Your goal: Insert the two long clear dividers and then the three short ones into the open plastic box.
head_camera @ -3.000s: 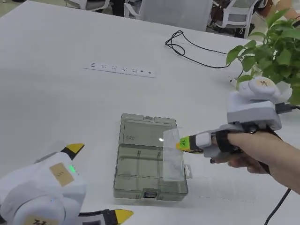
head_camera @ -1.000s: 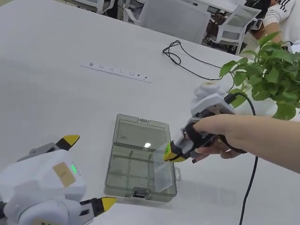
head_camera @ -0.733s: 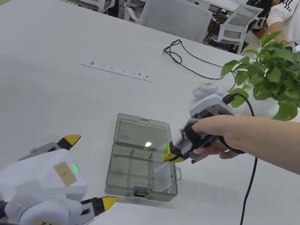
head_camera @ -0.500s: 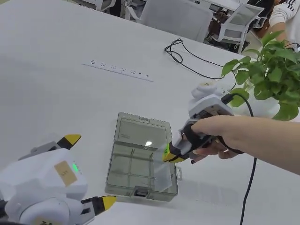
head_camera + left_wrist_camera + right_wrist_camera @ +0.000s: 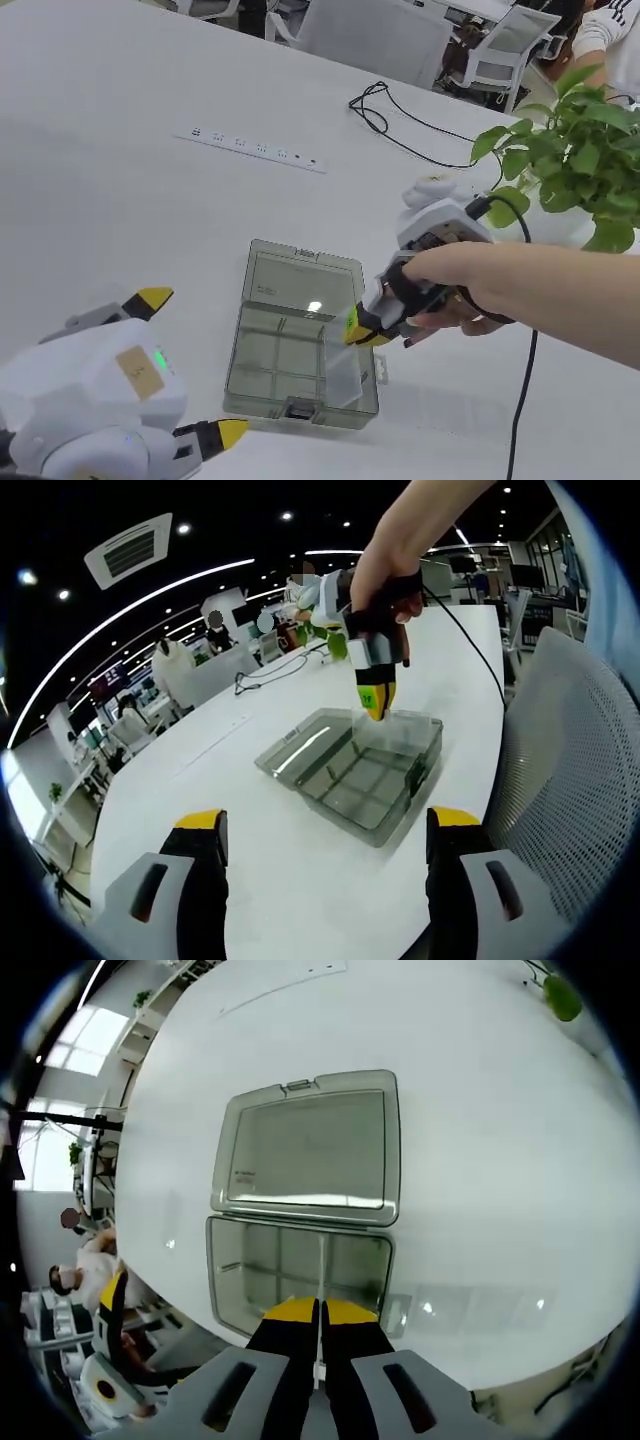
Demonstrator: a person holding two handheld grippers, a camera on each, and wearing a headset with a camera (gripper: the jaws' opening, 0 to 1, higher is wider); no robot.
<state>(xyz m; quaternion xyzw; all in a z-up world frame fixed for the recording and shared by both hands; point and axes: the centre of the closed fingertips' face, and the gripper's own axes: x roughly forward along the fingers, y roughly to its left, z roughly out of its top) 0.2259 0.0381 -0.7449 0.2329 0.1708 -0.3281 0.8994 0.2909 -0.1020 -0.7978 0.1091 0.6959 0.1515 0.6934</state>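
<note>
The open clear plastic box (image 5: 262, 372) lies on the white table, lid (image 5: 300, 283) folded back on the far side. My right gripper (image 5: 362, 328) is shut on a clear divider (image 5: 343, 370) and holds it upright, its lower edge down in the right part of the tray. From the right gripper view, the divider (image 5: 321, 1260) appears edge-on over the tray (image 5: 228, 1265), ahead of the shut jaws of the right gripper (image 5: 319, 1312). My left gripper (image 5: 190, 365) stands open near the table's front left, apart from the box (image 5: 350, 770), with nothing between its fingers (image 5: 200, 822).
Faint clear pieces (image 5: 440, 408) lie on the table right of the box. A white power strip (image 5: 250, 148) and a black cable (image 5: 400, 110) lie farther back. A potted plant (image 5: 570, 150) stands at the right. A white mesh chair (image 5: 570, 780) is beside the table.
The right gripper has tipped downward and carried the divider from above the box's right edge down into the right part of the tray. The left gripper has stayed put.
</note>
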